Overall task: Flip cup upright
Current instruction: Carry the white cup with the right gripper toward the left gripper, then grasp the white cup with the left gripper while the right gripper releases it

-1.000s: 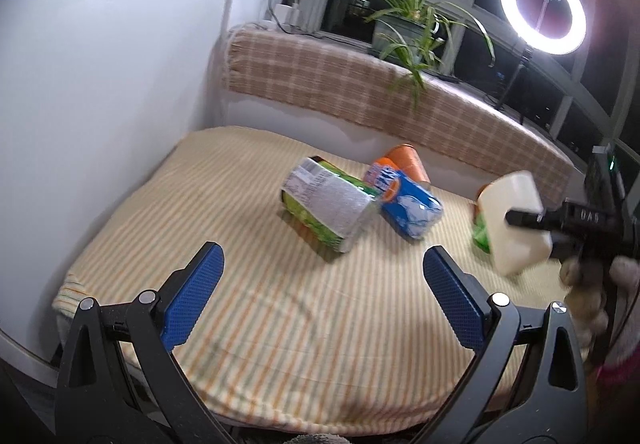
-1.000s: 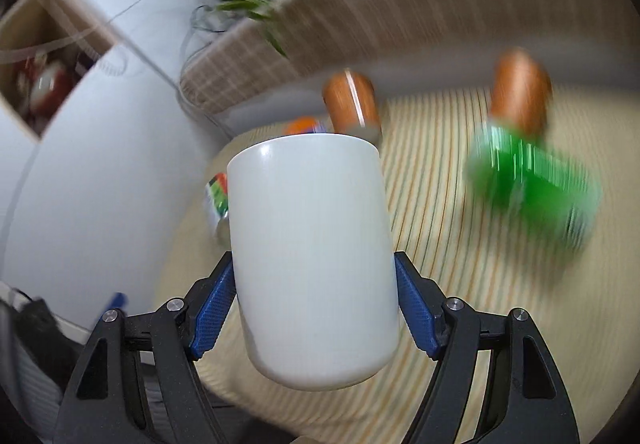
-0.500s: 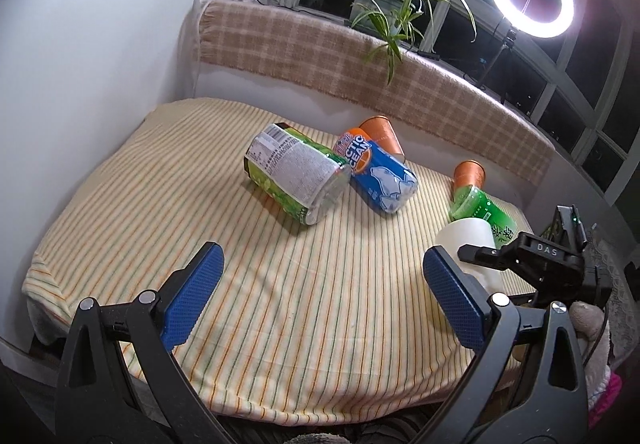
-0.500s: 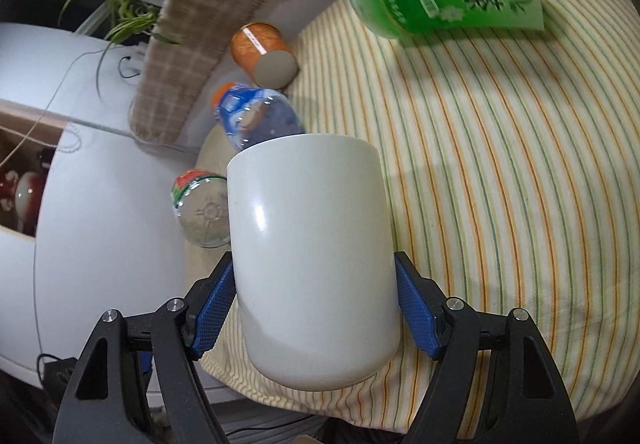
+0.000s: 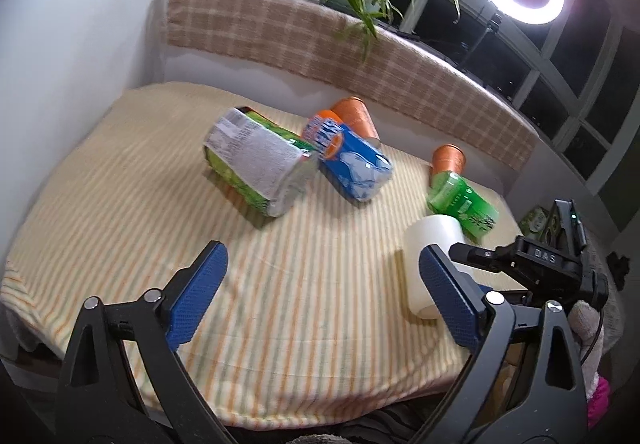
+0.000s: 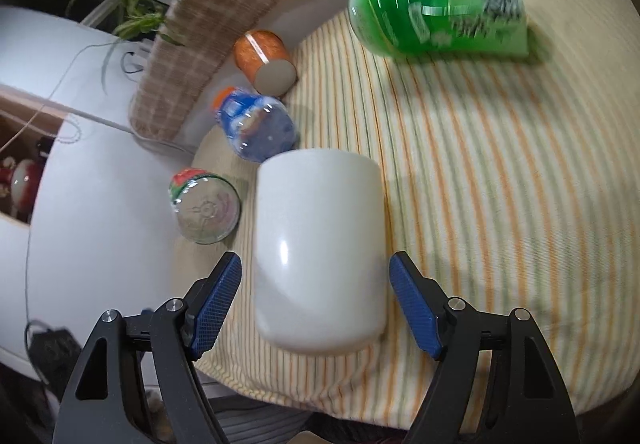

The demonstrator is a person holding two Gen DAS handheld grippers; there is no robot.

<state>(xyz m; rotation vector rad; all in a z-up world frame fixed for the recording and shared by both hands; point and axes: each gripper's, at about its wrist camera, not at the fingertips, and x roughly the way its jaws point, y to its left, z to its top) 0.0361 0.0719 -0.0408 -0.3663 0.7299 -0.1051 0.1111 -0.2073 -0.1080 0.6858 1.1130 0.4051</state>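
Observation:
The white cup (image 6: 320,256) stands on the striped cloth near the table's front right corner; it also shows in the left wrist view (image 5: 430,260). My right gripper (image 6: 316,308) is open, its blue pads on either side of the cup with gaps between pads and cup. In the left wrist view the right gripper (image 5: 472,256) reaches the cup from the right. My left gripper (image 5: 320,300) is open and empty above the front of the table, left of the cup.
Lying on the striped tablecloth (image 5: 120,204): a green-labelled bottle (image 5: 260,168), a blue bottle (image 5: 348,160), a green bottle (image 5: 460,200) and two orange cups (image 5: 356,116) (image 5: 448,160). A checked backrest (image 5: 320,44), a plant and a ring light stand behind.
The right gripper lowered the cup onto the cloth and opened its jaws, letting go of it. The left gripper stayed open, its view shifting slightly.

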